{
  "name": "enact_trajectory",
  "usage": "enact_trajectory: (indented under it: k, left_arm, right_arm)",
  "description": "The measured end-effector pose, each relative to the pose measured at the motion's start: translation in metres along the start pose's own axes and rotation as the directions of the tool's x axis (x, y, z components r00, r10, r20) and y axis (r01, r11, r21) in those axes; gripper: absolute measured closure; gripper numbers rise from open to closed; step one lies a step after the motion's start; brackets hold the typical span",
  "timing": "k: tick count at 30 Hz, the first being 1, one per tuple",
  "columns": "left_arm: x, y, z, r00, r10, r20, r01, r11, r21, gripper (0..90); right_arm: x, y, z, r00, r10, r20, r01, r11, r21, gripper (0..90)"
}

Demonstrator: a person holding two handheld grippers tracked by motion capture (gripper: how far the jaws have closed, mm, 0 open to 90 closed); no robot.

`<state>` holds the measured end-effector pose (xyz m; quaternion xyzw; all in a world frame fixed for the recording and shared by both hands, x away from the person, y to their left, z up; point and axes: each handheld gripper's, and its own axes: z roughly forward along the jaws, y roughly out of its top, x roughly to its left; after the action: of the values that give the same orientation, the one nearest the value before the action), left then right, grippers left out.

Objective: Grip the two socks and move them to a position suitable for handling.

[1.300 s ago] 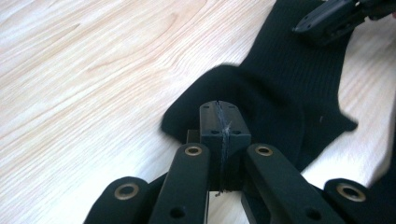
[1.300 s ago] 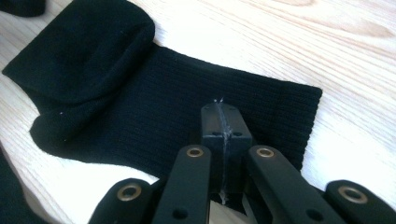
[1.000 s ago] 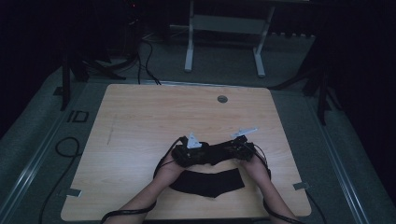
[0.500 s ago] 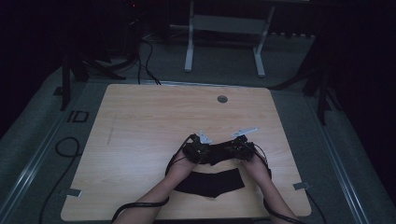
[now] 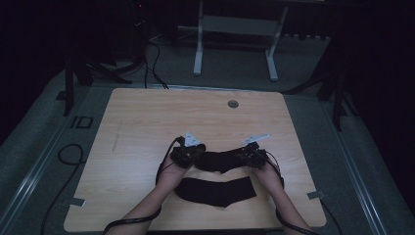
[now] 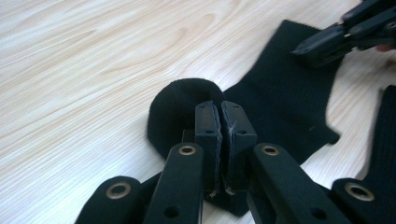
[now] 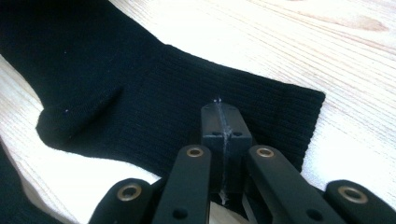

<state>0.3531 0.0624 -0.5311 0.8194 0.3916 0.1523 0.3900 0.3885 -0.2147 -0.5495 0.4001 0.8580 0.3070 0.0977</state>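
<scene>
On the near half of the wooden table [image 5: 147, 127], a black sock [image 5: 220, 160] stretched flat between two hand-held grippers. Toe end pinched in the left gripper [image 6: 219, 109], jaws just closed, pads pressed together on a fold of fabric; ribbed cuff [image 7: 243, 98] clamped in the right gripper [image 7: 223, 112], jaws likewise tight on the cloth. Just below, nearer the table's front edge, a second black sock [image 5: 215, 191] lying loose between the person's forearms. Farther off, a small round grommet [image 5: 233, 104] near the table's far edge. Likely risks from here: thin knit slipping out of either narrow pinch if pulled too taut, or the held sock dragging across its mate and shifting it, should the grippers travel low towards the front.
</scene>
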Motion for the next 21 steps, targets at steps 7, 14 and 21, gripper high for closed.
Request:
enact_trajectory:
  k: [7,14,21]
  left_arm:
    - [0.018,-0.025,-0.010,0.9976,-0.068,-0.013,0.068,0.9973,0.027,85.9]
    - [0.027,-0.045,-0.016,0.9936,-0.110,-0.025,0.112,0.9923,0.053,80.0]
    - [0.037,-0.055,-0.027,0.9865,-0.162,-0.023,0.163,0.9852,0.053,65.2]
  right_arm:
    - [0.002,-0.002,-0.001,1.0000,0.000,0.004,0.000,1.000,-0.008,88.7]
    - [0.002,-0.004,-0.002,0.9999,0.006,-0.010,-0.006,1.000,-0.013,83.8]
    - [0.005,0.000,-0.005,0.9994,-0.015,-0.031,0.015,1.000,-0.011,66.2]
